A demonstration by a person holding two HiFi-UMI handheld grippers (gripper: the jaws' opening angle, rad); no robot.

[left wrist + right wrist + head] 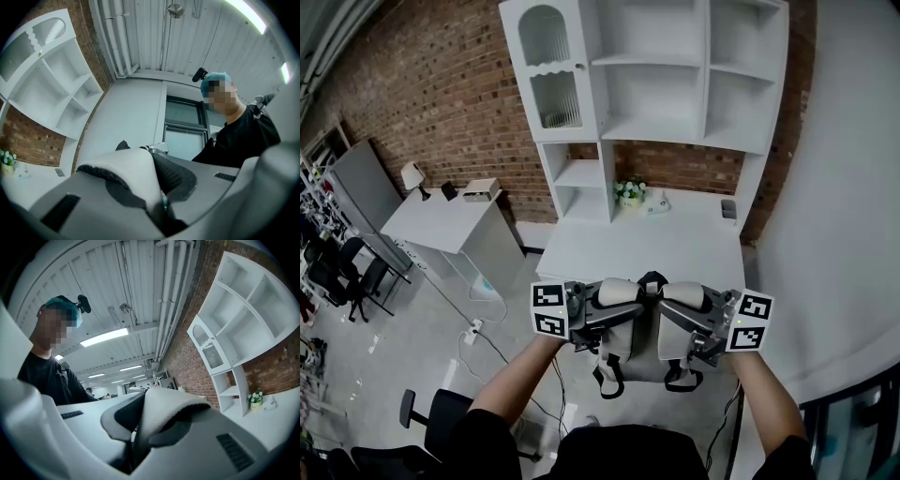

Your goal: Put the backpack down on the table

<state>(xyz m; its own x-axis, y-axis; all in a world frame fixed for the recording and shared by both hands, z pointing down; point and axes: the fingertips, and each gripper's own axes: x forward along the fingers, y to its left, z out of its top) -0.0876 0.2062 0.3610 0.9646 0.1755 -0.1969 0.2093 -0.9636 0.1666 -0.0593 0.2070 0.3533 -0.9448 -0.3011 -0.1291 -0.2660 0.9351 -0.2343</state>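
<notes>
A grey backpack hangs by its two padded white shoulder straps, just in front of the near edge of the white table. My left gripper is shut on the left strap. My right gripper is shut on the right strap. The bag's black top handle shows between them. In the left gripper view the strap is pinched between the jaws of the left gripper. The right gripper view has the other strap clamped in the right gripper. The bag's lower part is hidden by my body.
A tall white shelf unit stands at the back of the table, with a small flower pot and a small dark item beneath it. A white wall runs along the right. An office chair and floor cables lie left.
</notes>
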